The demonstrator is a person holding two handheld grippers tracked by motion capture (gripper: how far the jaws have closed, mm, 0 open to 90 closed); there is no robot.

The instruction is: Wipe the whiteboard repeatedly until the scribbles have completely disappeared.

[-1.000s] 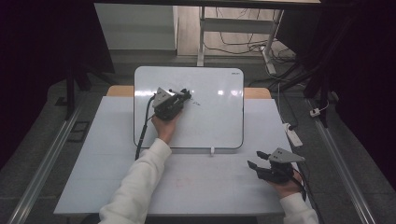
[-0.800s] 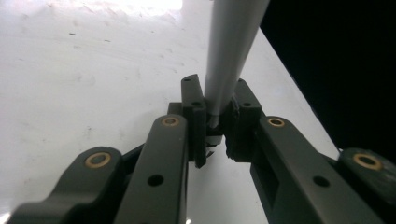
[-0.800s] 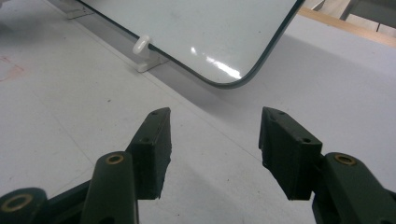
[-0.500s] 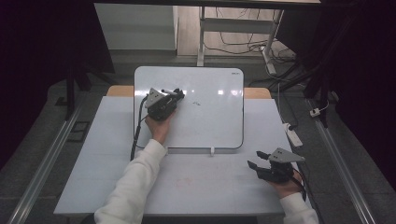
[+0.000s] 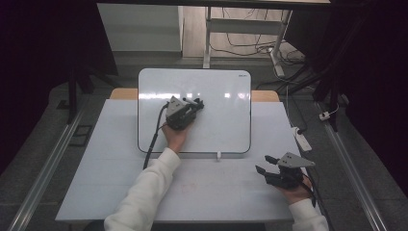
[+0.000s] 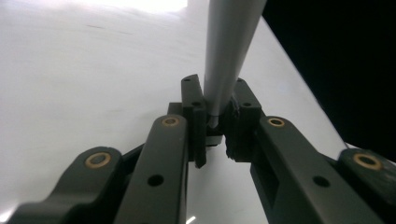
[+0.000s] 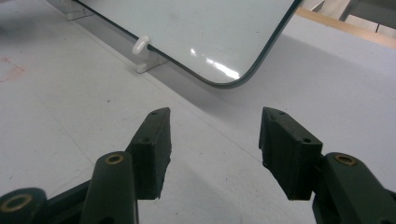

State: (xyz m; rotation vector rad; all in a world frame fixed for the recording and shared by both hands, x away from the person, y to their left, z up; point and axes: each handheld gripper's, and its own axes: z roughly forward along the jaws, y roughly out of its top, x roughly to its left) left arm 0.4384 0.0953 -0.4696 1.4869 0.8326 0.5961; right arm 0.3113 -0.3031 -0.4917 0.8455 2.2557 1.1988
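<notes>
A white whiteboard [image 5: 221, 125] lies on the far half of the table. My left gripper [image 5: 195, 104] hovers over its left part, shut on a grey marker [image 6: 231, 51] whose barrel rises between the jaws; the board's surface [image 6: 70, 74] lies right beneath it. In the left gripper view, the left gripper [image 6: 215, 95] pinches the marker near its end. My right gripper [image 5: 262, 164] rests low near the table's front right, open, with nothing between its fingers. In the right gripper view, the right gripper [image 7: 215, 135] faces the whiteboard's rounded corner [image 7: 224, 56].
A small white clip [image 5: 218, 155] [image 7: 140, 46] sits at the board's near edge. A black cable [image 5: 153, 137] trails from the left gripper across the board. A white power strip [image 5: 302, 139] lies off the table's right side. The pale grey table [image 5: 96, 183] shows faint red marks [image 7: 11, 70].
The left gripper with the marker slid slightly left over the board, then back right and a little nearer. The right gripper stayed put.
</notes>
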